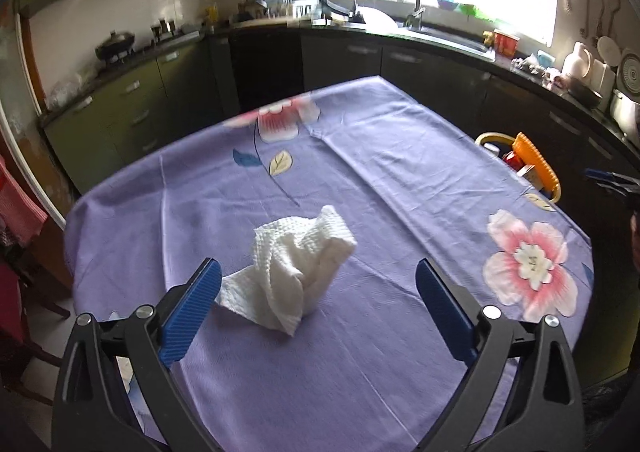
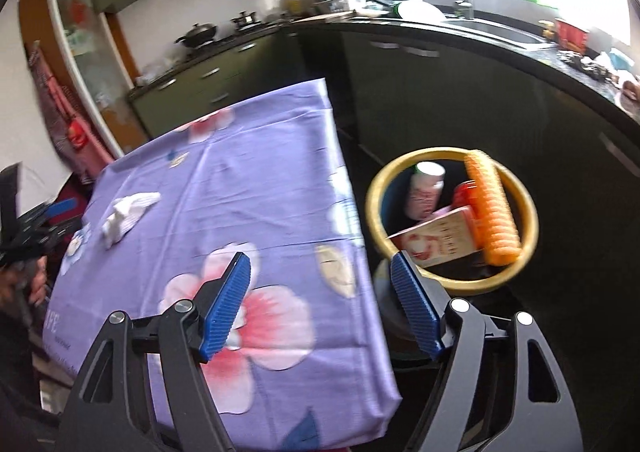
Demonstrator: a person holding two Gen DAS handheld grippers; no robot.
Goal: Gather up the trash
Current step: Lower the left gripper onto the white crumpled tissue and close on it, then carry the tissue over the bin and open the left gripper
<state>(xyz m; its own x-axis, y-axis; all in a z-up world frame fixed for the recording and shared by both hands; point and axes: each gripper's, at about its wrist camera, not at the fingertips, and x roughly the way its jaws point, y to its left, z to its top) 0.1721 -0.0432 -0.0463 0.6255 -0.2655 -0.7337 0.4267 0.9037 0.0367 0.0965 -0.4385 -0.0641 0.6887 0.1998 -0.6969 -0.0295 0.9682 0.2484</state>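
A crumpled white paper towel [image 1: 296,272] lies on the purple flowered tablecloth [image 1: 360,180], just ahead of my left gripper [image 1: 319,272], which is open and empty with the towel between its blue fingers [image 1: 192,308]. The towel also shows in the right wrist view [image 2: 128,214] at the table's far left. My right gripper [image 2: 321,262] is open and empty, over the table's right edge. A yellow-rimmed trash bin [image 2: 530,228] stands on the floor beside the table, holding an orange ridged item [image 2: 492,208], a pink carton [image 2: 432,240] and a white bottle [image 2: 426,188].
The bin also shows in the left wrist view [image 1: 490,140] past the table's right edge. Dark kitchen cabinets [image 1: 400,64] and a counter with a sink [image 1: 432,28] run behind. A red cloth [image 1: 20,208] hangs at left. My left gripper appears in the right wrist view [image 2: 40,224].
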